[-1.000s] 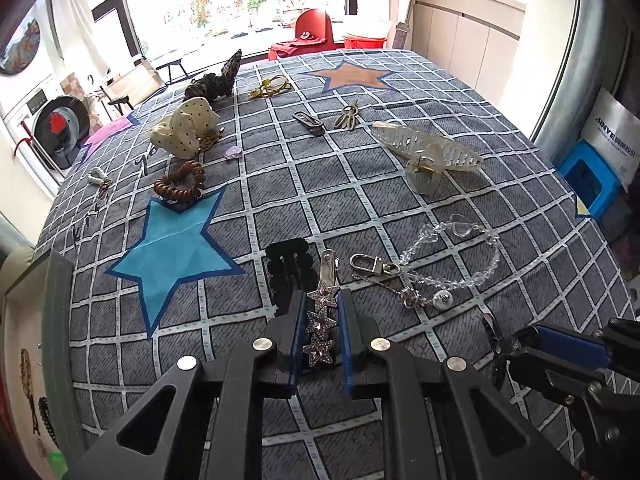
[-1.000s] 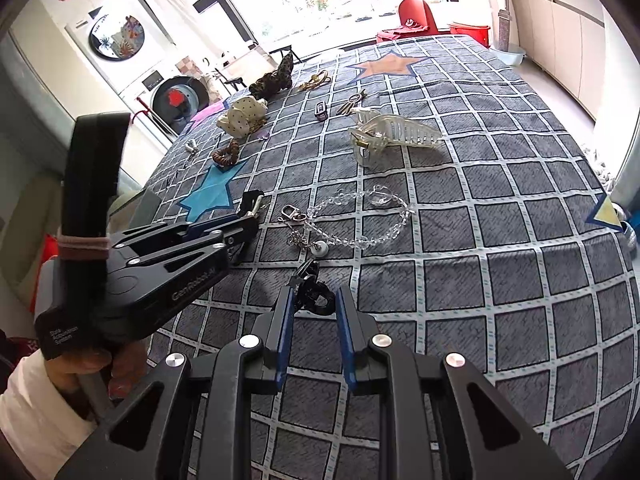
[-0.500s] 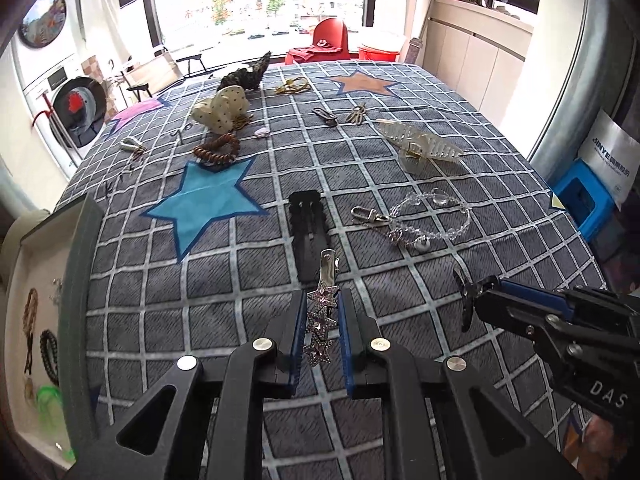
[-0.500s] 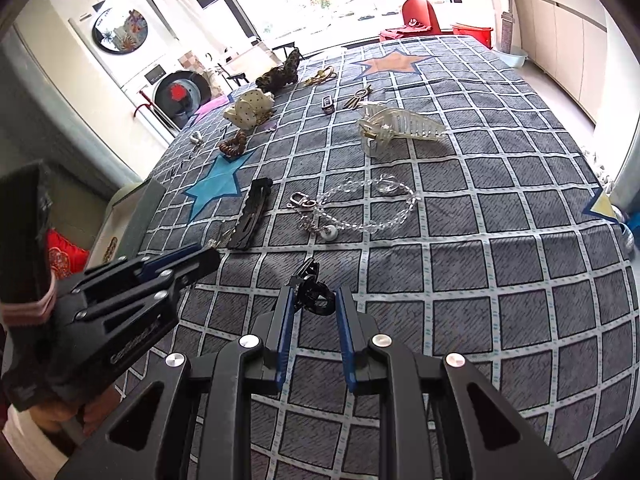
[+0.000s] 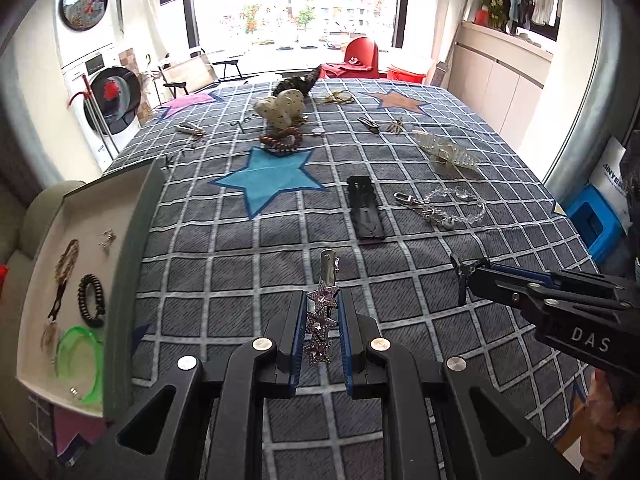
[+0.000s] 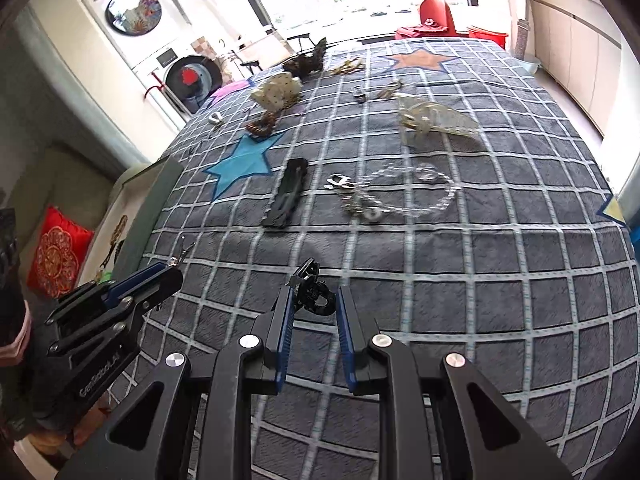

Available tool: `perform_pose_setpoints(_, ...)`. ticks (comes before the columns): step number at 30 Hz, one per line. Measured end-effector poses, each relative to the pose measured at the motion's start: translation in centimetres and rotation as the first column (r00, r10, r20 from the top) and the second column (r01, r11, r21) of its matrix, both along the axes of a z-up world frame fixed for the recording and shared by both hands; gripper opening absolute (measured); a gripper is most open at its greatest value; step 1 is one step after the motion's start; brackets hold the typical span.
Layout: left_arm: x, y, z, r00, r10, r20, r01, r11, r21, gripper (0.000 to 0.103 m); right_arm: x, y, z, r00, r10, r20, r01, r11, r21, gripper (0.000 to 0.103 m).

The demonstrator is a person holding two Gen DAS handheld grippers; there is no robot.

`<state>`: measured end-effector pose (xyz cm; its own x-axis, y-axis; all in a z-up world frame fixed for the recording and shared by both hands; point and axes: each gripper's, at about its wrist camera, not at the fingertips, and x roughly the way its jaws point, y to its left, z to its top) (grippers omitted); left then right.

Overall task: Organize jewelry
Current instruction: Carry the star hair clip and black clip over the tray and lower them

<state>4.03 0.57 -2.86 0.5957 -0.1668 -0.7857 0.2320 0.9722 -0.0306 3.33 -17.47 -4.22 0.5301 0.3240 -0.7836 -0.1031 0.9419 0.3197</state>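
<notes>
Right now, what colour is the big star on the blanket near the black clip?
Bright blue with a darker blue edge. The star shows best in the left wrist view.

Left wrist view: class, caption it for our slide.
Left gripper holds a star hair clip above the checked cloth, near the tray.

A washing machine (image 5: 110, 98) is seen by the window, beside a red chair (image 5: 362, 54). A blue stool (image 5: 592, 222) and a red cushion (image 6: 56, 254) are placed nearby.
</notes>
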Motion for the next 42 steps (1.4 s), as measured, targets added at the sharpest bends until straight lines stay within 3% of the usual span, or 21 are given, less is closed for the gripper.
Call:
perform_pose_setpoints(10,-1.2,6.3,1.7,0.994,0.101,0.05,-0.1,0.995,-0.028,0.017,1.2,6.1,1.6,0.994,0.112,0.002,-0.112,0.994,-0.016,0.023)
perform_pose_setpoints(19,0.2,14.5,3.7,0.969,0.23,0.086,-0.232,0.973,0.015,0.018,4.8,14.2,4.6,0.962,0.27,0.047,-0.269,0.963,-0.014,0.023)
perform_pose_setpoints(29,5.2,22.5,3.2,0.933,0.355,0.06,-0.358,0.932,0.053,0.018,9.3,21.6,5.7,0.922,0.387,0.036,-0.387,0.922,-0.003,0.023)
perform_pose_setpoints(42,13.1,27.6,2.2,0.91,0.415,-0.009,-0.413,0.908,0.078,0.018,15.9,28.4,6.0,0.889,0.455,0.044,-0.454,0.89,-0.038,0.023)
